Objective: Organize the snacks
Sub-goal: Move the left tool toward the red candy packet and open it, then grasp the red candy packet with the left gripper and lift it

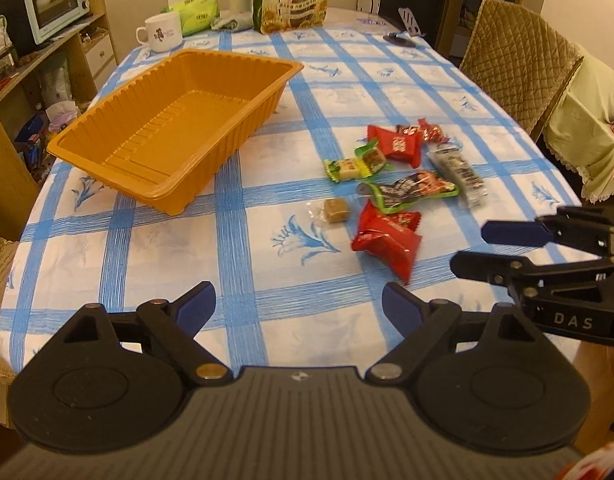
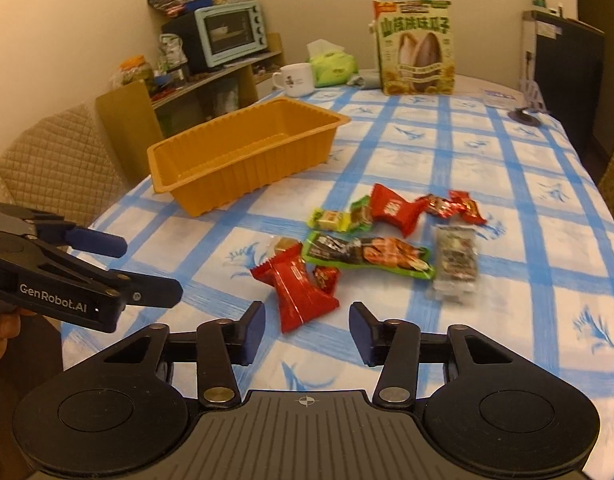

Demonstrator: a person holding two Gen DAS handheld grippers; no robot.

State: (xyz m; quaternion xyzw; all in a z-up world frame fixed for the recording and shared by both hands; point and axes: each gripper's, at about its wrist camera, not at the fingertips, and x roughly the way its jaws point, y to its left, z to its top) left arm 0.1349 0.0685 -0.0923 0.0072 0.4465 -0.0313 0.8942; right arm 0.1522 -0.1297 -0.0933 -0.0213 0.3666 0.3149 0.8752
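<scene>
Both grippers hung over the near edge of the checked tablecloth (image 1: 243,200), neither holding anything. The left gripper (image 1: 299,304) stood wide open, nothing between its fingers. The right gripper (image 2: 307,330) was partly open, its gap empty; the nearest red packet (image 2: 299,286) lay just ahead of its fingertips, a corner reaching toward the gap but not touching the pads.

The snacks sat in a loose cluster ahead of the right gripper and ahead-right of the left one: red packets, a long green-edged packet (image 2: 367,256), a grey packet (image 2: 455,260), small green-wrapped sweets (image 2: 343,216), one brown sweet (image 1: 336,208) in clear wrap. The orange tray (image 1: 107,160) lay empty, ahead-left of the left gripper, well apart from the cluster.

Judgement: step in hand was the first pick, likely the near red packet by the right gripper. The packet looked puffy and slick; better to come down over its middle, straddle the narrow width, and close gently. Neighbouring small red sweet (image 2: 327,278) touched it and could be dragged along.
</scene>
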